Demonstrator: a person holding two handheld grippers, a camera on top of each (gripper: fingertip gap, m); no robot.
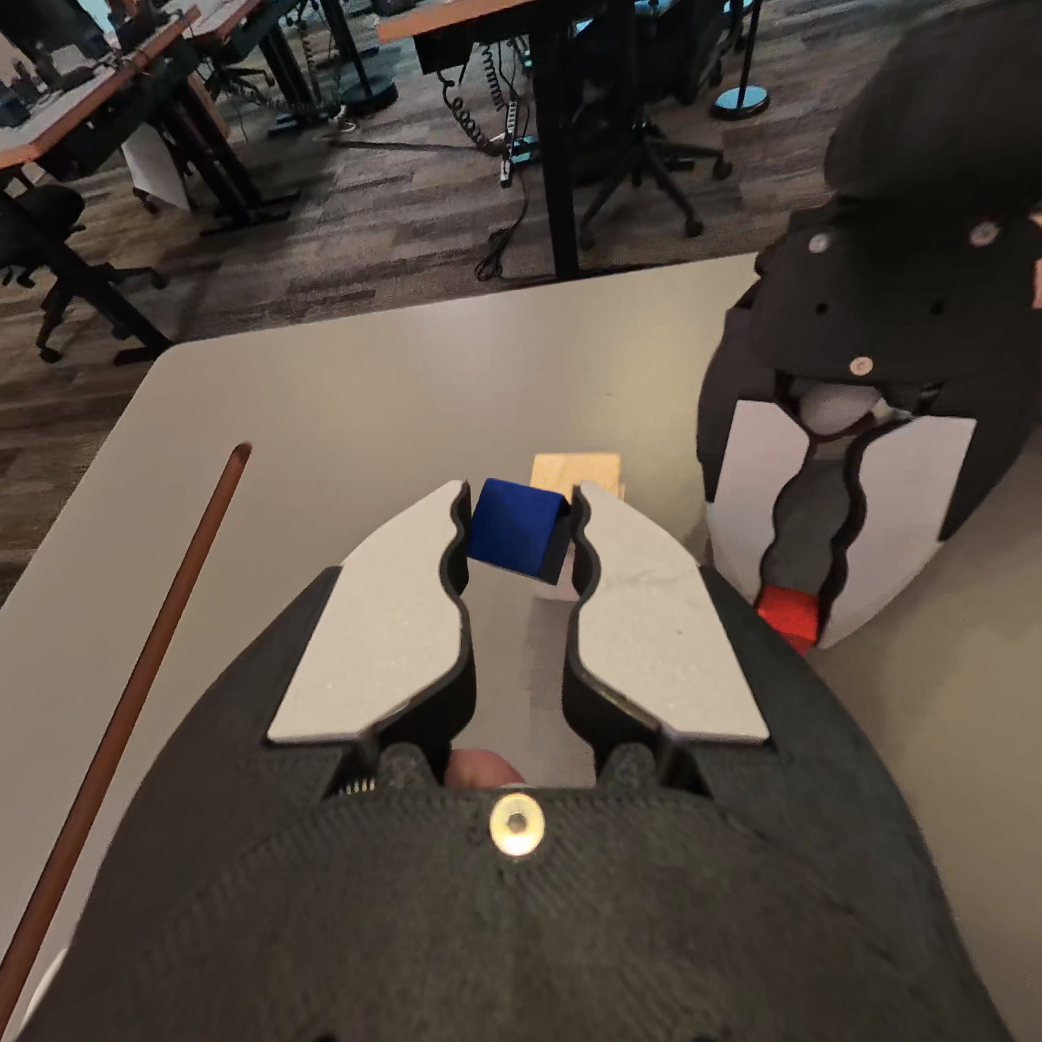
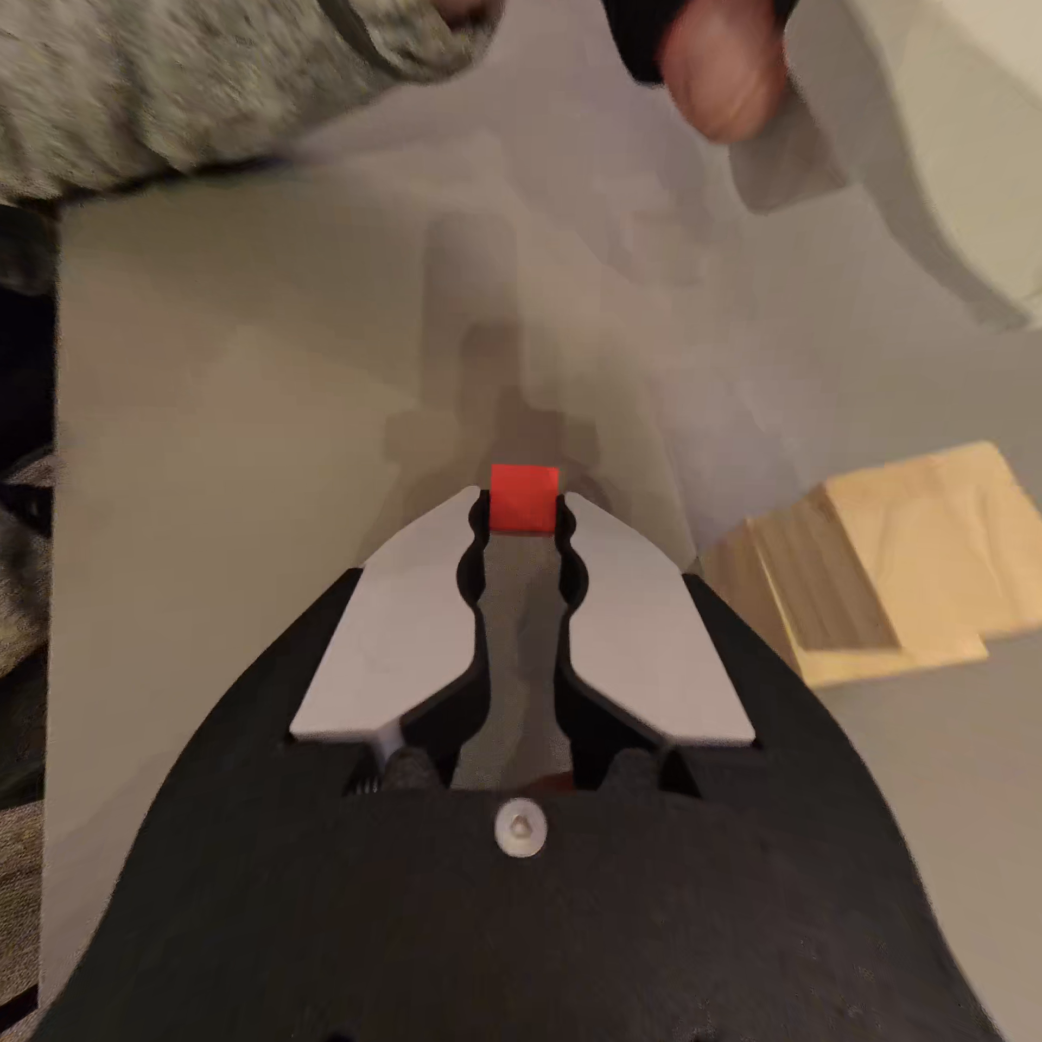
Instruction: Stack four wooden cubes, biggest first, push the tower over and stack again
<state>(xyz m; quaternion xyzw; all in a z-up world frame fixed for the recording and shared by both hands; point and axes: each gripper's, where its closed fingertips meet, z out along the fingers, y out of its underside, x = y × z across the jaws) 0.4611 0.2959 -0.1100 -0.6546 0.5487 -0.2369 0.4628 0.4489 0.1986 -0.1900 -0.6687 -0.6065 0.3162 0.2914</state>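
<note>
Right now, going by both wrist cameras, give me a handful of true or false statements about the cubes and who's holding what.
1. The left gripper holds the blue cube between its fingers. True.
2. The right gripper is empty. False: it is shut on the red cube.
3. Two plain wooden cubes are already stacked on the table. True.
4. The blue cube rests on the stack. False: it is held tilted, off the stack.
5. The red cube is bigger than the wooden ones. False: it looks far smaller.
</note>
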